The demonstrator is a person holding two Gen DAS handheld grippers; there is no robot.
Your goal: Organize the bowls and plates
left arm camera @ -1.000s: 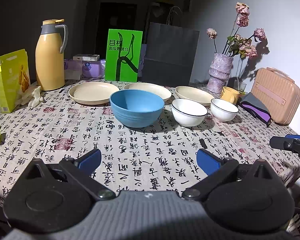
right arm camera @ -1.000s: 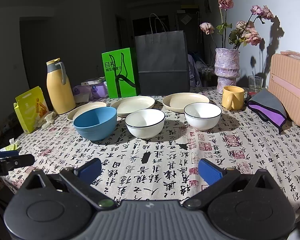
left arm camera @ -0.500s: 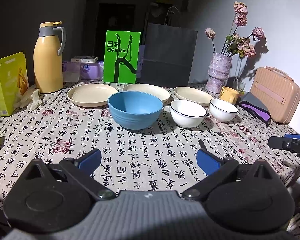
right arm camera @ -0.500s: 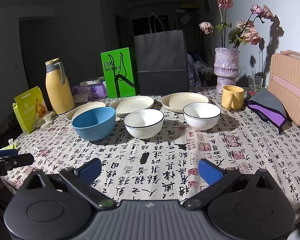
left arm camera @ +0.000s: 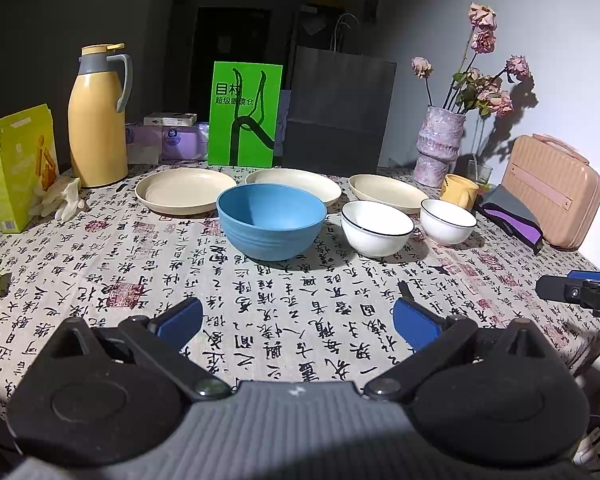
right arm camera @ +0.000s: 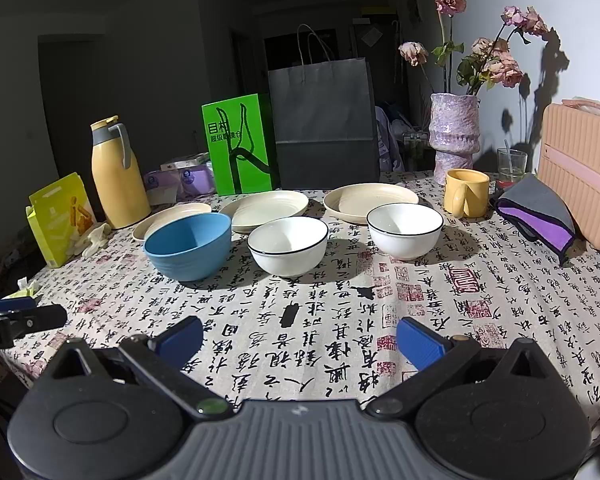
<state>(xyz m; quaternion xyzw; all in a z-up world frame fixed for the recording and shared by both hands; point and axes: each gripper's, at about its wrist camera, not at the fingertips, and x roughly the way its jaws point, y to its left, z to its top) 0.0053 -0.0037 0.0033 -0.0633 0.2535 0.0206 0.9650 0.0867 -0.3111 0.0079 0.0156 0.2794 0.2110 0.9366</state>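
Left wrist view: the open, empty left hand-held gripper [left arm camera: 296,318] has crept nearer the blue bowl [left arm camera: 271,221], right hand-held gripper [right arm camera: 298,336] likewise open, so sorting hasn't begun.

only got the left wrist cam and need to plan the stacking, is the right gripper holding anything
Observer: No. In the right wrist view the right gripper is open, jaws wide apart, with only tablecloth between them.
Operator: ok, and the glass behind the mug is half hidden for me, anything in it
Observer: The glass stands clear there, behind and to the right of the mug, with a thin stick or straw leaning inside. I cannot tell whether it holds liquid.
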